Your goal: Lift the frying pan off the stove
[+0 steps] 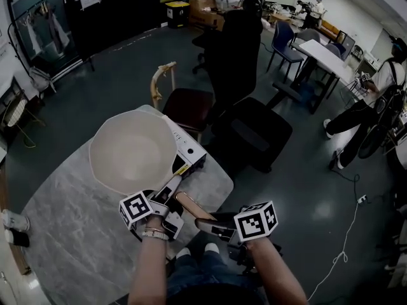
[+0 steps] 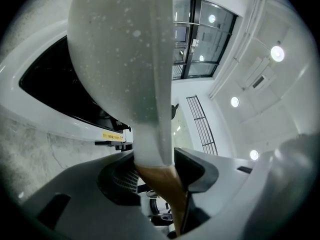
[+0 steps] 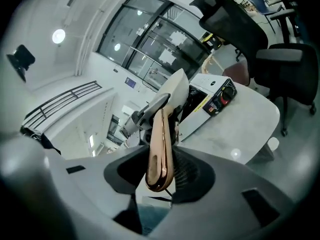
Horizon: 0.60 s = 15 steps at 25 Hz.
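Head view is dim, greyish, low contrast – soft overhead light, only weak diffuse shadows on the floor (image 1: 127,75); straight lines bow toward the edges. Both gripper views are fisheye with a black vignette round the frame. Left gripper view: ceiling lights (image 2: 277,53) blow out as white spots, frying pan (image 2: 120,59) right at the lens, soft, evenly lit. Right gripper view: one bright ceiling lamp (image 3: 58,35), a glare streak along the copper handle (image 3: 160,149) – nearest foreground blurred, far room sharper.
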Available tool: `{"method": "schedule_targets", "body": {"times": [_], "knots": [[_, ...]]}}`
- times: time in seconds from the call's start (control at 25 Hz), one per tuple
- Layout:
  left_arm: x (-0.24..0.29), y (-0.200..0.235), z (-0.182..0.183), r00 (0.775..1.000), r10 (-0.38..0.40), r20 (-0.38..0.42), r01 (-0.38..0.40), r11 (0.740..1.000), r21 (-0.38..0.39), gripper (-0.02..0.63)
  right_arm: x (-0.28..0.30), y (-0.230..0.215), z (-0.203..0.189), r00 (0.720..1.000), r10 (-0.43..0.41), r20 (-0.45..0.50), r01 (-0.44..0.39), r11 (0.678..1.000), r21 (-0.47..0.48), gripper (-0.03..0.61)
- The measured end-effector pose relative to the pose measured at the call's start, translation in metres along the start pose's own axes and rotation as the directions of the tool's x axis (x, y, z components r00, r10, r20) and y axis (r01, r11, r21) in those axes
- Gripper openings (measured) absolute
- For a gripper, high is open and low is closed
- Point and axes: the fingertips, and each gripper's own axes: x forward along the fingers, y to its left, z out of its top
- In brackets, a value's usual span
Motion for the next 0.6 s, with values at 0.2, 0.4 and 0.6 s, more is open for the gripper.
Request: {"method": "schedule_targets", "body": {"times": [0.2, 0.4, 0.6], "knots": [[0.002, 0.002, 0.003, 1.0, 0.022, 0.005, -0.022, 0.999, 0.043, 0.221, 0.0, 0.0, 0.004, 0.997, 0.006, -0.072, -0.009, 0.999, -0.044, 0.149], [0.003, 0.002, 0.002, 0.998, 0.054, -0.017, -0.052, 0.995, 0.085, 0.229, 0.0, 0.0, 0.006, 0.994, 0.039, -0.102, -0.044, 0.998, -0.045, 0.149], [0.005, -0.011, 0.005, 0.999, 0.043, -0.027, -0.039, 0.988, 0.152, 0.232, -0.001, 0.003, 0.007, 0.989, 0.052, -0.139, -0.064, 0.995, -0.081, 0.149]]}}
